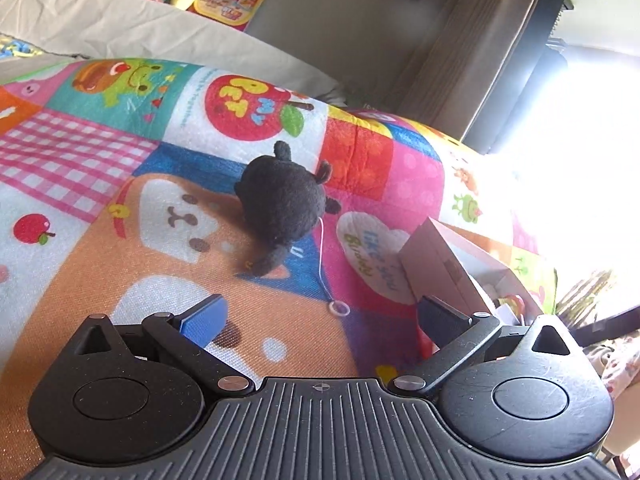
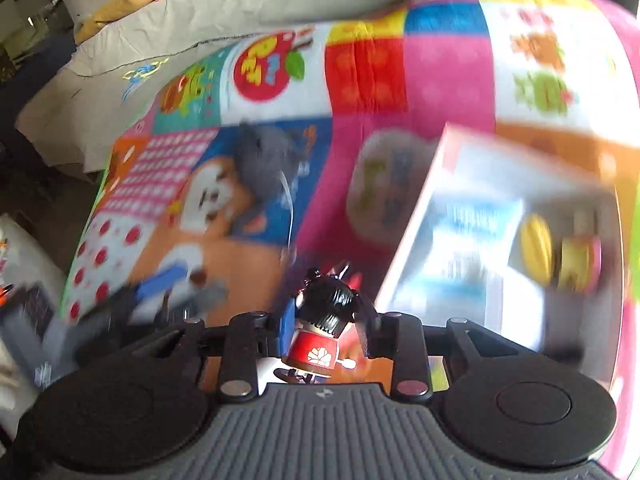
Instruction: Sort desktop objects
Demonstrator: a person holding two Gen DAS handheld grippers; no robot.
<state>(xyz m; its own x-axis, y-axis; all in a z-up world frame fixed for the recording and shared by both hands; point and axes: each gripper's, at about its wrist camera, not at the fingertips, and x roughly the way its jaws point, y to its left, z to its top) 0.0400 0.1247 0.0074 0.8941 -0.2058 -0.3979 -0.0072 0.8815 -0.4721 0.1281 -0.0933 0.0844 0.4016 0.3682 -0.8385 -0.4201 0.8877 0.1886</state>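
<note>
Left wrist view: the left gripper (image 1: 320, 316) hangs wide and empty above the patchwork cloth (image 1: 80, 168) that covers the desktop.
Black plush (image 1: 282, 204): lies straight ahead of the left tongs, near the cloth's middle, apart from both fingers; its long axis runs roughly along the tongs' line of sight, tail end nearest.
Cord and ring (image 1: 339, 308): a thin white cord trails from the plush toward the tongs and ends in a small ring just ahead of the right finger.
Open box (image 1: 440, 268): stands to the right of the plush, toward the cloth's right edge, near the left gripper's right finger.
Right wrist view: blurred; the right gripper (image 2: 326, 326) is narrowed on a small doll figure (image 2: 320, 336) with black hair and a red body.
Box from the right (image 2: 480, 248): ahead and to the right of the held figure, likely its destination.
Nearer arm: left for the plush, by my judgement.
Writing: "MY PET" on the apple patch (image 1: 248, 106); the heart patch (image 1: 372, 256) is only partly legible.
</note>
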